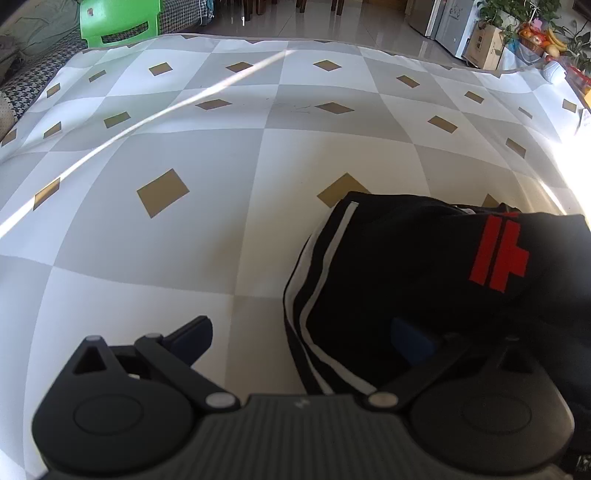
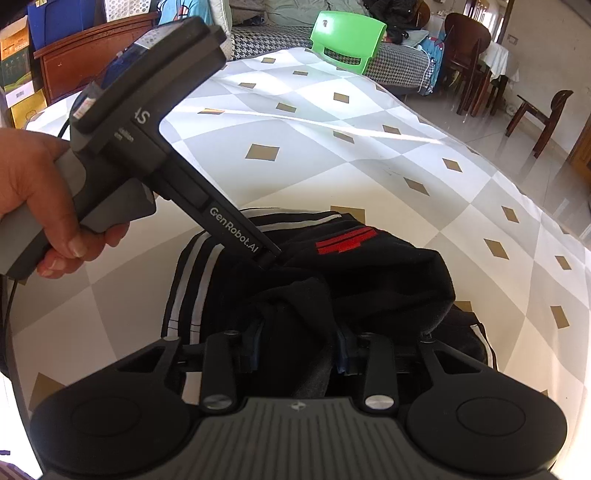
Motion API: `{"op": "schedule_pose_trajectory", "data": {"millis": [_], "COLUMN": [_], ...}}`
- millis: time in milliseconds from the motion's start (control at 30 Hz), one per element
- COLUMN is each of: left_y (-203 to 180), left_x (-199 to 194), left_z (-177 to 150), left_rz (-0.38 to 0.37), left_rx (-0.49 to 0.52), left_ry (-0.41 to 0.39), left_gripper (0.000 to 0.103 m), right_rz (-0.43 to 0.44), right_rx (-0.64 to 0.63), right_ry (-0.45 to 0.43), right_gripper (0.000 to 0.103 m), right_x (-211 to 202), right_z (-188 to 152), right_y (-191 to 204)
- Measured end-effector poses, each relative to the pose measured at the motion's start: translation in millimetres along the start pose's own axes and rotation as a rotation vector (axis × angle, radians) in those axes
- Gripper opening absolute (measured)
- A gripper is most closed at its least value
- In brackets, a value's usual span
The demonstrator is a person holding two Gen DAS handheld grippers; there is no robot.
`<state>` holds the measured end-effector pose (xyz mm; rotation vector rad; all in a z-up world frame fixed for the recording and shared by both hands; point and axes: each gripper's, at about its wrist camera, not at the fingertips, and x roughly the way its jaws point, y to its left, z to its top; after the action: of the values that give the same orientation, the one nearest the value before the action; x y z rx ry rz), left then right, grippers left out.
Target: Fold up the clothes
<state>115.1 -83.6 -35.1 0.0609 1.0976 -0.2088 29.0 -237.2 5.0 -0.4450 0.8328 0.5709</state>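
Observation:
A black garment [image 1: 406,266] with white side stripes and a red mark lies bunched on the checked tablecloth [image 1: 184,147], at the near right in the left wrist view. My left gripper [image 1: 301,339] is open wide: its left finger is over bare cloth, its right finger rests on the garment, and the striped edge lies between them. In the right wrist view a raised fold of the garment [image 2: 369,273] fills the gap of my right gripper [image 2: 299,347], whose pads press on it. A hand [image 2: 33,192] holds the left gripper [image 2: 271,258], tip down on the garment's far side.
The tablecloth [image 2: 332,166] stretches far beyond the garment. A green plastic chair [image 2: 347,40] and a houndstooth sofa [image 2: 273,37] stand behind the table. Wooden chairs [image 2: 469,55] stand at the right on a tiled floor. Plants and fruit [image 1: 535,33] sit past the far right corner.

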Motion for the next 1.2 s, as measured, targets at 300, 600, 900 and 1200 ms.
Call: {"op": "schedule_pose_trajectory", "data": {"millis": [300,600,900,1200], "left_y": [-1,1,18,38], "left_x": [9,15,16,15], "left_z": [-1,-5,1,5], "left_rz": [0.079,0.140,0.257,0.361], "left_rx": [0.038,0.102,0.117,0.090], "left_ry": [-0.007,-0.038,-0.083,-0.080], "left_gripper": [0.103,0.103,0.103,0.103], "right_rz": [-0.008,-0.092,-0.121,-0.019], "right_rx": [0.127,0.176,0.110,-0.161], "right_ry": [-0.147,-0.268,-0.234,-0.021], "right_gripper": [0.018,0.018,0.018,0.023], "right_x": [-49,-117,-136,-112], "right_z": [9,14,-8,-45], "right_y": [-31,-50,-51,-17]}}
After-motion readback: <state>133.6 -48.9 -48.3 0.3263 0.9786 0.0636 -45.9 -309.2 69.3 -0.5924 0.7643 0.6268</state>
